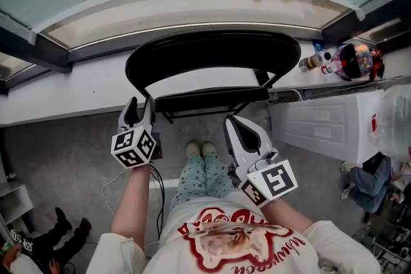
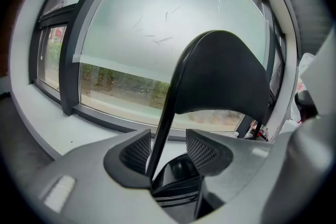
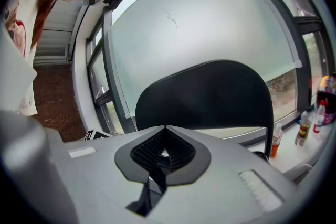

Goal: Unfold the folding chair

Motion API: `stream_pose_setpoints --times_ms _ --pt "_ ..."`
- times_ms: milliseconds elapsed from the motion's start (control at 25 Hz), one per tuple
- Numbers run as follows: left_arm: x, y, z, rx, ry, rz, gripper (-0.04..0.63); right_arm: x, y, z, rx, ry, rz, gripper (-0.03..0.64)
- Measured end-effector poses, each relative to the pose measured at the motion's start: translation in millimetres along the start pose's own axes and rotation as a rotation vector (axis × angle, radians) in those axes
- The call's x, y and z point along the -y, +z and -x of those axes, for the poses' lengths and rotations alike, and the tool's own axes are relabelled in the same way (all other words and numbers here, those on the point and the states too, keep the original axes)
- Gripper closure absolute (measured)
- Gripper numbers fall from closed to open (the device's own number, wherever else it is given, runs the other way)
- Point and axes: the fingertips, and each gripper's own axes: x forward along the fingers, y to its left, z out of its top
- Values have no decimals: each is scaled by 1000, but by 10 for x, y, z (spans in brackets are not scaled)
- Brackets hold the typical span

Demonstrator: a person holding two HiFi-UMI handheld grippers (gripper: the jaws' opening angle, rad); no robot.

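— Jaws, how do they stand?

— On my left gripper (image 1: 140,113) they're apart, with the folding chair's (image 1: 212,54) side tube (image 2: 167,107) running up between them. On my right gripper (image 1: 232,122) they're closed on nothing. The chair stands right in front of me, before the window sill (image 1: 77,90).

— What's around it?

— A white slatted unit (image 1: 321,125) just to its right. Bottles (image 1: 314,62) stand on the sill there; I see an orange bottle (image 3: 275,140) among them.

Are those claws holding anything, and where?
Nothing is clamped. The left gripper stands open around the chair's side tube; the right gripper is shut, empty.
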Motion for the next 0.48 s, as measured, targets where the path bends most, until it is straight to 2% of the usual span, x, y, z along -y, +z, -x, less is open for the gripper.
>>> stream_pose_setpoints --times_ms 160,400,480 --pt "-95 -43 -221 -36 3 -22 397 141 -171 -93 -32 -38 -80 594" --pt "-147 -15 -464 -48 1 -56 399 327 -383 -205 -89 -96 -205 594" --pt "-139 -14 -517 -56 -1 -63 428 382 -438 -237 -101 -112 -247 594"
